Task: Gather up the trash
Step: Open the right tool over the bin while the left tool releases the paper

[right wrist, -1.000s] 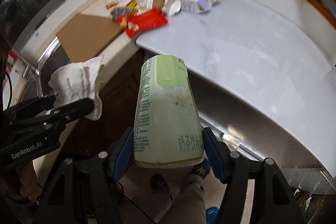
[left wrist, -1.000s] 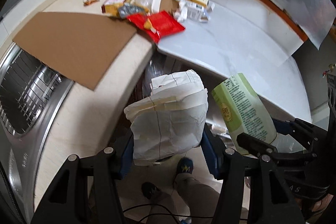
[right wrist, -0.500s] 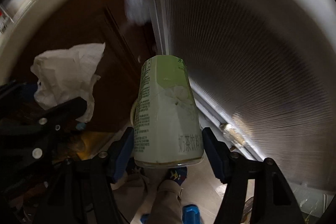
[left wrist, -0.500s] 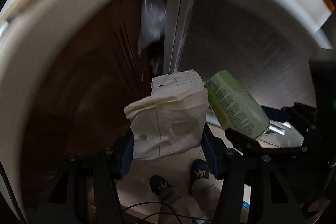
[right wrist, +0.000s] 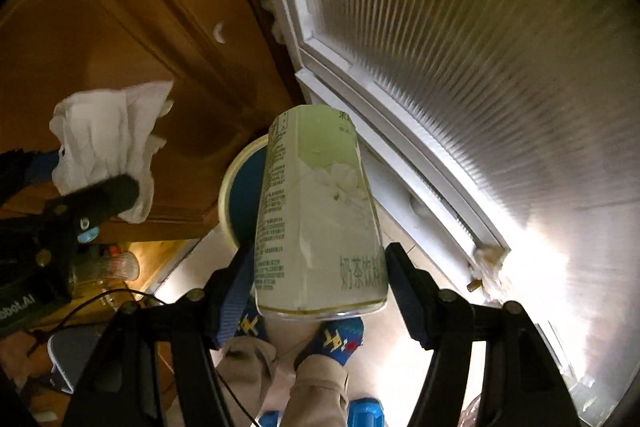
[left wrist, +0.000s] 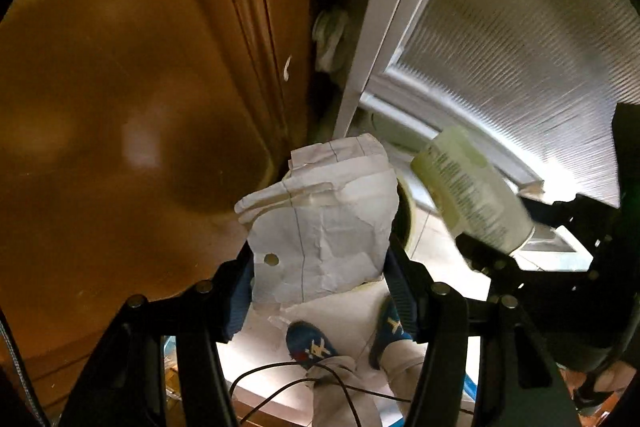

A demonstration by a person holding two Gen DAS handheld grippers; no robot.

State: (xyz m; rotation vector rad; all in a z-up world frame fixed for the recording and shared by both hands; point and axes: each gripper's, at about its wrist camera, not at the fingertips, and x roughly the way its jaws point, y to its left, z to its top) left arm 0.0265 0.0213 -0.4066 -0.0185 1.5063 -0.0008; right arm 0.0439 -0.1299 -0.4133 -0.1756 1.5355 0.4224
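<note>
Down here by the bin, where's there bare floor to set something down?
Bare pale floor lies between the bin and the white door frame. Crowded: the person's feet just below the green carton, and jars and cables under the wooden cabinet.

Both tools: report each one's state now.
Left tool: closed on the crumpled white paper bag.
Right tool: closed on the pale green drink carton.
</note>
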